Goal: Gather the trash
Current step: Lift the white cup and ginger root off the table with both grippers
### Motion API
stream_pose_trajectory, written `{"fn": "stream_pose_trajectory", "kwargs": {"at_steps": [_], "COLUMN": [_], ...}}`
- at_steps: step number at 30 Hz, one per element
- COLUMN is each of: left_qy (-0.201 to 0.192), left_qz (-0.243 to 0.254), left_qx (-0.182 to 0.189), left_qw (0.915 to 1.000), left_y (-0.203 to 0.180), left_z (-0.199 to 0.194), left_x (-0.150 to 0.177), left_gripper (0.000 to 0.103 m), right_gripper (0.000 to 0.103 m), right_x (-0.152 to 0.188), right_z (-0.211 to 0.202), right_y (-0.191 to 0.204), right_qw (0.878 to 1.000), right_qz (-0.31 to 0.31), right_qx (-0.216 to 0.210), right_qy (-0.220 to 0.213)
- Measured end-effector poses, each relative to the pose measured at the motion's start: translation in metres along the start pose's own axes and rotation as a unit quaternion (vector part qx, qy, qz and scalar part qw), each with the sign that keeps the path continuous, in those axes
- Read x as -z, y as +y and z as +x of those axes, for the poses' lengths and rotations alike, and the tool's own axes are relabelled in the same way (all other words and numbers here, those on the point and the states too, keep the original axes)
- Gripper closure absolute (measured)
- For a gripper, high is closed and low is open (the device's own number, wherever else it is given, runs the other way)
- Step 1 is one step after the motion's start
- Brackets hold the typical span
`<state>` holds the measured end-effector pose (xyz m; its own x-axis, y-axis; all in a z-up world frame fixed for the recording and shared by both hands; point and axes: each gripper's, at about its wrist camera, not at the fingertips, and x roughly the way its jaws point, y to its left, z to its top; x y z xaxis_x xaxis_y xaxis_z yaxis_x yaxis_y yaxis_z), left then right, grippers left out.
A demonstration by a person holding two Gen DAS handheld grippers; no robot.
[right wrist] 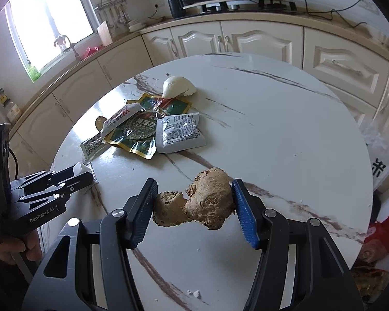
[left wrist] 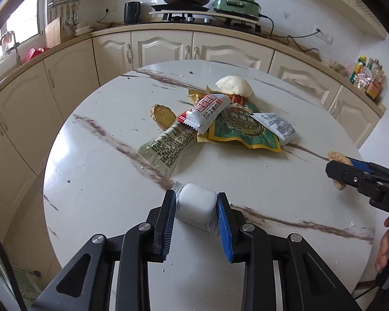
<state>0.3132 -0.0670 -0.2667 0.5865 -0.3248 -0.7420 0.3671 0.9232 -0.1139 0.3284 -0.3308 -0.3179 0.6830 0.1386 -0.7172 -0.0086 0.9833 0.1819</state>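
Clamped between the left gripper's (left wrist: 196, 207) pads, a small white cup (left wrist: 195, 204) with a foil rim sits on the round marble table (left wrist: 96, 181) at six o'clock. Beyond it, toward twelve, lies a heap of wrappers (left wrist: 220, 121): a grey-green packet, a red-and-white one, a green-and-gold pouch, with a white bun (left wrist: 234, 85) behind and a ginger slice (left wrist: 163, 115) at ten o'clock. Nothing stands between cup and heap. At three o'clock the right gripper (left wrist: 339, 171) shows only side-on. Its own camera shows it (right wrist: 194, 204) clamped on a knobbly ginger root (right wrist: 205, 202) lifted off the table, and bags (right wrist: 381, 233) at four o'clock that the left view lacks.
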Motion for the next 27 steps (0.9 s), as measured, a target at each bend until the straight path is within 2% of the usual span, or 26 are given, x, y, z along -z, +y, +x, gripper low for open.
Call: {"fn": "stream_pose_trajectory", "kwargs": {"at_steps": [5, 8, 13, 18, 19, 20, 21, 27], "left_qy": [-0.007, -0.019, -0.043, -0.048, -0.046, -0.044, -0.039, -0.031], "left_qz": [-0.007, -0.016, -0.018, -0.029, -0.032, -0.034, -0.034, -0.038], "left_qx": [0.016, 0.034, 0.048, 0.064, 0.065, 0.066, 0.072, 0.073], "left_qw": [0.9998, 0.9991, 0.9977, 0.9964, 0.9963, 0.9963, 0.9961, 0.9961], "left_y": [0.01, 0.02, 0.038, 0.058, 0.062, 0.064, 0.066, 0.068], "left_z": [-0.021, -0.047, -0.082, -0.098, -0.1, -0.101, -0.101, -0.106], "left_x": [0.014, 0.017, 0.013, 0.021, 0.024, 0.027, 0.031, 0.044], "left_gripper": [0.077, 0.077, 0.079, 0.08, 0.083, 0.096, 0.103, 0.101], "right_gripper": [0.046, 0.046, 0.046, 0.046, 0.046, 0.046, 0.046, 0.046], "right_x": [0.008, 0.011, 0.008, 0.005, 0.005, 0.006, 0.006, 0.013], "right_z": [-0.006, -0.011, -0.02, -0.019, -0.018, -0.016, -0.013, 0.002], "right_y": [0.015, 0.028, 0.06, 0.098, 0.103, 0.108, 0.112, 0.125], "right_qw": [1.0, 1.0, 0.999, 0.997, 0.997, 0.997, 0.997, 0.997], "right_qz": [-0.003, -0.01, -0.034, -0.055, -0.058, -0.061, -0.062, -0.064], "right_qx": [-0.015, -0.021, -0.035, -0.047, -0.047, -0.047, -0.048, -0.043], "right_qy": [-0.005, -0.008, -0.017, -0.019, -0.018, -0.016, -0.011, 0.007]}}
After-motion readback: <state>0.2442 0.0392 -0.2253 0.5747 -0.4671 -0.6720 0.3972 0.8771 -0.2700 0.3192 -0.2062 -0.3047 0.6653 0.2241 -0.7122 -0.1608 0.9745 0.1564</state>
